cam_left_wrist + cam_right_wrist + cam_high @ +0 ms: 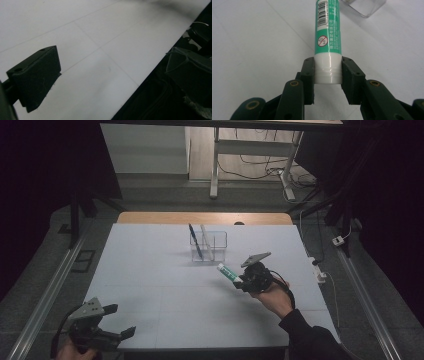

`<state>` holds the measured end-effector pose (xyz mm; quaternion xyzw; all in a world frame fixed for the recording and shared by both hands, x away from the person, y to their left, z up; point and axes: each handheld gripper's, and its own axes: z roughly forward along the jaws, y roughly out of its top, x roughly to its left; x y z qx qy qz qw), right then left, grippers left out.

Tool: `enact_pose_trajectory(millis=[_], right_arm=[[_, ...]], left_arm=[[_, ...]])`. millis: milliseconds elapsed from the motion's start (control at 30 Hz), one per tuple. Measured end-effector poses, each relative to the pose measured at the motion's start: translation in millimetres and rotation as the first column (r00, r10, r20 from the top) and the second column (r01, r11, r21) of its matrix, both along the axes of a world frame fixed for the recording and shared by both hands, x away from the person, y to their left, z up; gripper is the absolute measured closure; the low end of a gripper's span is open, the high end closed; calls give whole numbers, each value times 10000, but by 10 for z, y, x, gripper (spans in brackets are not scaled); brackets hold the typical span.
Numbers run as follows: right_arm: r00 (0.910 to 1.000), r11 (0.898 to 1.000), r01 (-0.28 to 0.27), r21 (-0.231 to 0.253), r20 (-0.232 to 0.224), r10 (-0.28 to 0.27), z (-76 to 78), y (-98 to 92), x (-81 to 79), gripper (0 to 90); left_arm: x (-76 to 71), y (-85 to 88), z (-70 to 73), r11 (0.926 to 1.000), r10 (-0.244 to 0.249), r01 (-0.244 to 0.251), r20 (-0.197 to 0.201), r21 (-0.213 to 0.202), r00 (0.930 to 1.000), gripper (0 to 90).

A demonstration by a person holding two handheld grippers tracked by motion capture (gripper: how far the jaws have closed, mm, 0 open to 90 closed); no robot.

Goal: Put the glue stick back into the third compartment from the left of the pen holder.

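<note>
Room: dark on both sides of the high view; a pale floor strip with table legs and loose cables sits at the upper centre.
Table: a white tabletop fills the middle of the high view, faint seam lines crossing it, with a wooden edge along its far side.
Rails: a metal rail runs down the lower left, another down the lower right.
Clear holder: a transparent box stands just above the centre of the high view, well clear of both grippers; its corner shows at the top right of the right gripper view.
Holder contents: a blue pen leans toward the upper left, and a pale stick stands beside it.
Right gripper: right gripper, right of centre in the high view, is clamped on the glue stick, pads pressing either side of its white end.
Glue stick: green-and-white glue stick, lifted off the tabletop; its long axis points up the right gripper view, and toward the upper left, at the holder, in the high view.
Left gripper: left gripper, lower left corner of the high view, jaws spread apart with nothing between them.
</note>
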<state>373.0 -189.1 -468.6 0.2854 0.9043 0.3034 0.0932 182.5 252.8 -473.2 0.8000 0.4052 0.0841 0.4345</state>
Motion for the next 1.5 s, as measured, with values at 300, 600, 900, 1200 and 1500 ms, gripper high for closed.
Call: enact_pose_trajectory(millis=[300,600,900,1200,1500], right_arm=[[9984,9982,-563,214,8,563,70,7,-131,654],[9901,9887,-1405,531,24,1405,144,70,-289,654],[9767,9752,-2129,607,-158,2143,178,138,-411,654],[9556,9549,-2915,568,-272,2934,199,221,-509,654],[9321,9330,-3574,420,-468,3592,188,306,-569,654]], left_arm=[[237,-224,59,9974,-724,725,227,-20,9971,0],[511,-476,130,9909,-1341,1343,-156,90,9908,0],[742,-816,178,9655,-2456,2410,375,990,9686,0],[1038,-1096,202,9303,-3583,3517,521,1041,9322,0],[1190,-1486,147,8450,-5036,4836,358,2284,8632,10]])
